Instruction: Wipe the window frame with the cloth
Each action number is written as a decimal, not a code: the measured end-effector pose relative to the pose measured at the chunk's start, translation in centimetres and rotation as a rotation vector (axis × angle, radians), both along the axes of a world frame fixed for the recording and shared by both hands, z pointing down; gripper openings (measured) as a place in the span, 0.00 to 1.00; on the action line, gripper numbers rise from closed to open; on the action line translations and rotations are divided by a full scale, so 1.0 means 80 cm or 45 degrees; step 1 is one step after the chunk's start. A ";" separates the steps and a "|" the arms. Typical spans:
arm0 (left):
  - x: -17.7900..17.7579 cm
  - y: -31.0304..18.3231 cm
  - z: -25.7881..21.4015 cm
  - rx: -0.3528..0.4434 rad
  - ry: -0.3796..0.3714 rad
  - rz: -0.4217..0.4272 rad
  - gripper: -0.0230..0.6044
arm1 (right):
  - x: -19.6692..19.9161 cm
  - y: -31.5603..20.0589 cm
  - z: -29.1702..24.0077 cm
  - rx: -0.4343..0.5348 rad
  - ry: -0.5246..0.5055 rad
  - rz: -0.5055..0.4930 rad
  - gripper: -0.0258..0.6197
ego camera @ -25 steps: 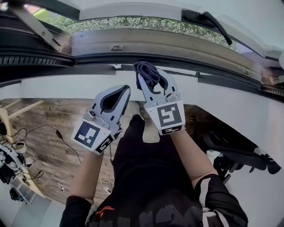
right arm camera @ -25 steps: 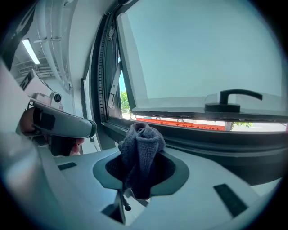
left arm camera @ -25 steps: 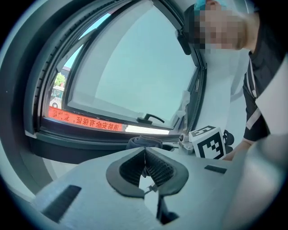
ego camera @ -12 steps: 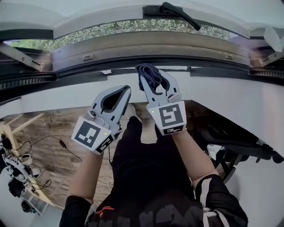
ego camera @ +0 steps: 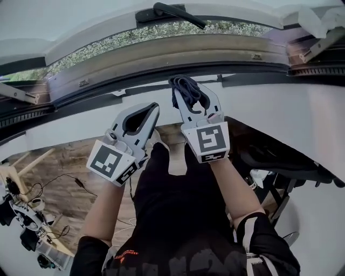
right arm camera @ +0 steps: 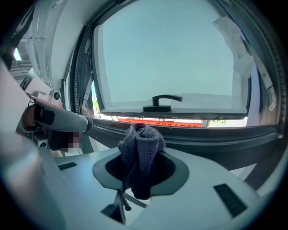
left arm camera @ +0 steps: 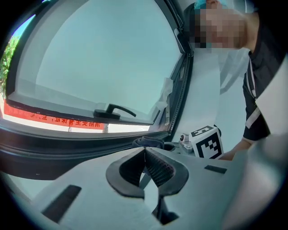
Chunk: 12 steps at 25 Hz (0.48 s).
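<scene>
Black lever handle (ego camera: 171,12) on the open sash, far centre. Dark metal window frame (ego camera: 161,56) runs left to right across the far side, white wall (ego camera: 280,113) below it. Wooden floor (ego camera: 59,161) with loose cables (ego camera: 70,180) near left. Right gripper (ego camera: 192,92) clamps a bunched dark blue-grey knit cloth (right arm camera: 141,141), held close to the frame; contact unclear. Left gripper (ego camera: 153,108) just left of it, jaws pressed together, empty.

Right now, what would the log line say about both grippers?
left gripper: jaws shut, empty | right gripper: jaws shut on dark cloth | window frame: ahead, contact unclear
</scene>
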<state>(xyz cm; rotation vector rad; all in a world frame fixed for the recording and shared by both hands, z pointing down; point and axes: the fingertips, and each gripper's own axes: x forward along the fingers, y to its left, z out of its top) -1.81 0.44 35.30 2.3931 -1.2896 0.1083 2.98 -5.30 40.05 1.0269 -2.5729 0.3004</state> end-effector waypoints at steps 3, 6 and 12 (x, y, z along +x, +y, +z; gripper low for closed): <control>0.022 -0.009 0.002 -0.003 0.001 0.035 0.07 | 0.025 -0.009 0.000 0.002 -0.007 0.043 0.20; 0.042 -0.016 0.003 -0.003 0.001 0.065 0.07 | 0.046 -0.018 0.000 0.003 -0.013 0.080 0.21; 0.072 -0.028 0.001 -0.003 -0.001 0.101 0.07 | 0.081 -0.030 0.001 0.001 -0.021 0.134 0.21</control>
